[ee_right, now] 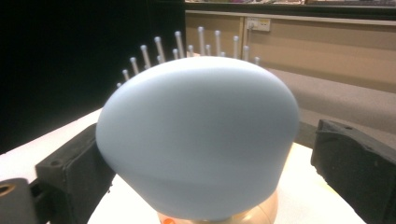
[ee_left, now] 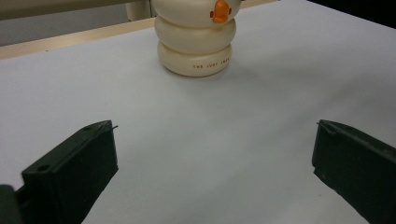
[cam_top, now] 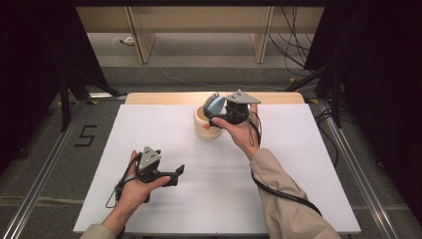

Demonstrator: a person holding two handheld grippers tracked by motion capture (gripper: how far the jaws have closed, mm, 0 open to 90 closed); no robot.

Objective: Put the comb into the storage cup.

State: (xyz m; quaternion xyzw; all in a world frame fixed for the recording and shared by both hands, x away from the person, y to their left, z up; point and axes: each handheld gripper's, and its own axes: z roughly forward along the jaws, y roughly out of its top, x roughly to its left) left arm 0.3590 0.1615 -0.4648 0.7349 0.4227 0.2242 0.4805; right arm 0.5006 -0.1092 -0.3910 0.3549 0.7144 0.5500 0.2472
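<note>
Your left gripper [cam_top: 171,175] rests near you at 7 o'clock on the white table [cam_top: 298,189], jaws spread and empty. Farther off at 12 o'clock, your right gripper [cam_top: 215,113] straddles the blue hairbrush [ee_right: 198,140], jaws spread, in the cream holder [ee_left: 196,39].

Bare table [cam_top: 298,164] all round; only the cream holder [cam_top: 205,127] with hairbrush [cam_top: 215,104] obstructs.

I see the holder [cam_top: 206,124] standing toward the table's [cam_top: 298,164] far edge, the hairbrush [cam_top: 215,104] upright in it. My right gripper [cam_top: 219,112] flanks the brush; my left gripper [cam_top: 171,174] sits nearer, left of the holder.
</note>
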